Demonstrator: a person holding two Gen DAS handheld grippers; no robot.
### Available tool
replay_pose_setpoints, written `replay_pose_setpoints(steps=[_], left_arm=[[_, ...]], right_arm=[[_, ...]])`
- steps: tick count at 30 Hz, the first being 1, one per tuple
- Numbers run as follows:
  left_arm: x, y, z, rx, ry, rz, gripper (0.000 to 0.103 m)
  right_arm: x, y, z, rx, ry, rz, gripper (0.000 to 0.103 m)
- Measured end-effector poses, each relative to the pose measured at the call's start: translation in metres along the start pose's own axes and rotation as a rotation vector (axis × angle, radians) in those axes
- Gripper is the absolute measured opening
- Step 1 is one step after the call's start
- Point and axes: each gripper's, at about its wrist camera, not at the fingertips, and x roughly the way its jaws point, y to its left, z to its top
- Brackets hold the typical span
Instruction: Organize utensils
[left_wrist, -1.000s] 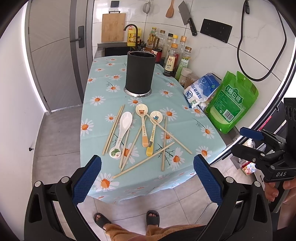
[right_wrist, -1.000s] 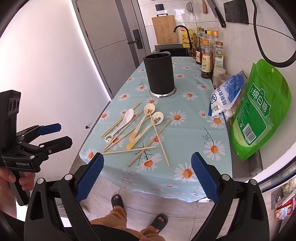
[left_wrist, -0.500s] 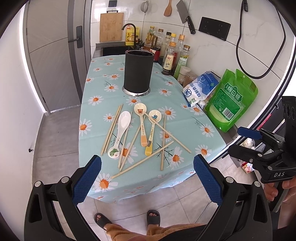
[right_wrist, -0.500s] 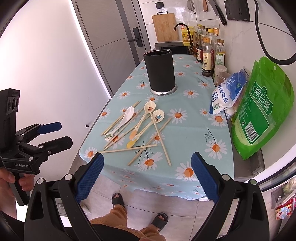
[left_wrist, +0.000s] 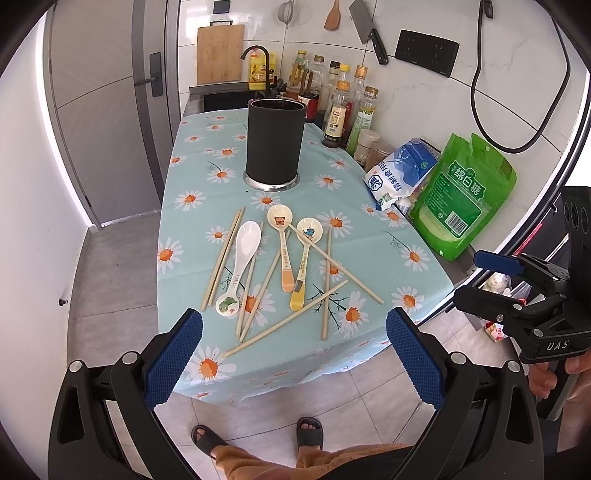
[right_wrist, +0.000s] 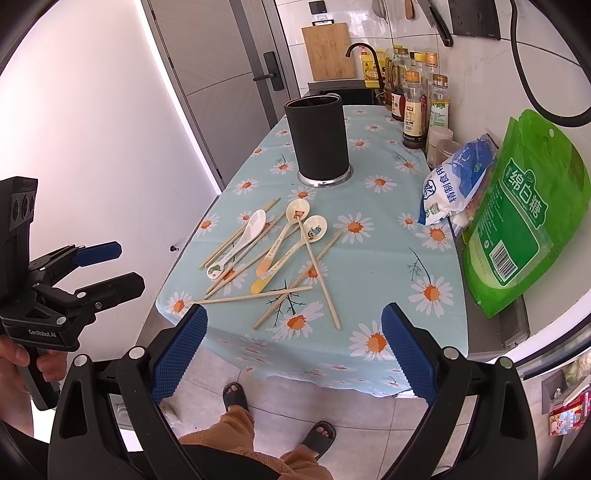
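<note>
Several wooden chopsticks (left_wrist: 327, 283) and three ceramic spoons lie scattered on the daisy tablecloth (left_wrist: 192, 221): a white spoon (left_wrist: 242, 260), an orange-handled spoon (left_wrist: 282, 236) and a yellow-handled spoon (left_wrist: 304, 254). A black utensil holder (left_wrist: 275, 142) stands upright behind them; it also shows in the right wrist view (right_wrist: 319, 138). My left gripper (left_wrist: 293, 349) is open and empty, off the table's near edge. My right gripper (right_wrist: 291, 347) is open and empty, also off the near edge. The chopsticks (right_wrist: 319, 266) and white spoon (right_wrist: 242, 238) show there too.
Sauce bottles (left_wrist: 341, 107), a blue-white bag (left_wrist: 400, 171) and a green bag (left_wrist: 463, 195) line the table's right side by the wall. A sink and faucet (left_wrist: 258, 59) are behind. My feet in slippers (left_wrist: 310, 432) stand on the tiled floor.
Both grippers have drifted slightly toward the table; the utensils and holder have not moved. Both stay open.
</note>
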Motion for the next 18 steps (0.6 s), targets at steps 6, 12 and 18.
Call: replay_pose_setpoints(steps=[6,12,18], left_arm=[[0.0004,0.0003,0.0000,0.006,0.001,0.003,0.097],[0.0029,0.0002,-0.0009,0.027,0.014,0.011,0.097],[0.0066,-0.0019,-0.0025,0.067,0.033,0.011,0.097]], right_arm=[[0.0012,-0.0007,0.0000,0.004,0.006,0.000,0.094],[0.0024,-0.0016,-0.0005,0.009,0.010,0.008,0.094],[0.0073,-0.0025,-0.0023,0.022,0.024,0.016,0.094]])
